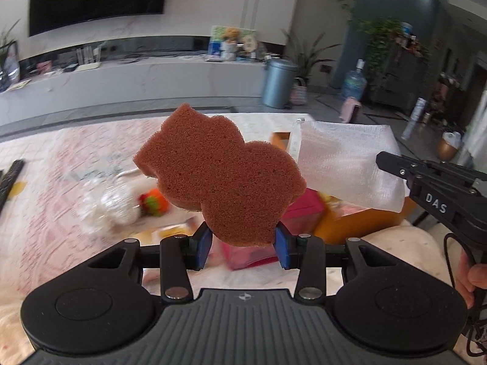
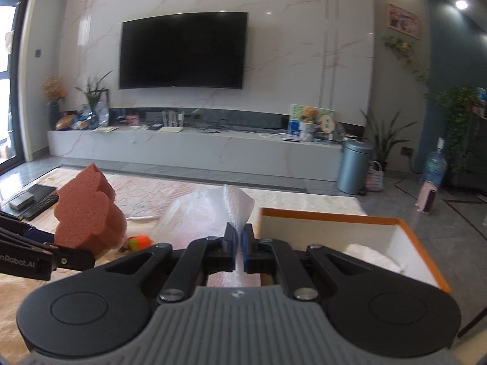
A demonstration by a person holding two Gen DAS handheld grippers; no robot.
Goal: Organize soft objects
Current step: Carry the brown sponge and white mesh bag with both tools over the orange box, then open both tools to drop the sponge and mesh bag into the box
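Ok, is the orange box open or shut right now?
Open. The orange box shows no lid: its white inner walls are exposed from above, with something white lying inside. The right gripper beside it pinches white mesh.

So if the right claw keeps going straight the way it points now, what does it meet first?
Beyond the white mesh cloth it already pinches, probably nothing soon: the right claw points over the table toward the TV console. The orange-rimmed box sits just right of that line, though depth is unclear.

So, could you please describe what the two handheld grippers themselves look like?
Both are black linkages on grey ribbed bodies with round black side caps, silver pivot pins and blue pads on the fingers. The right gripper reads "DAS" in white and trails a black cable.
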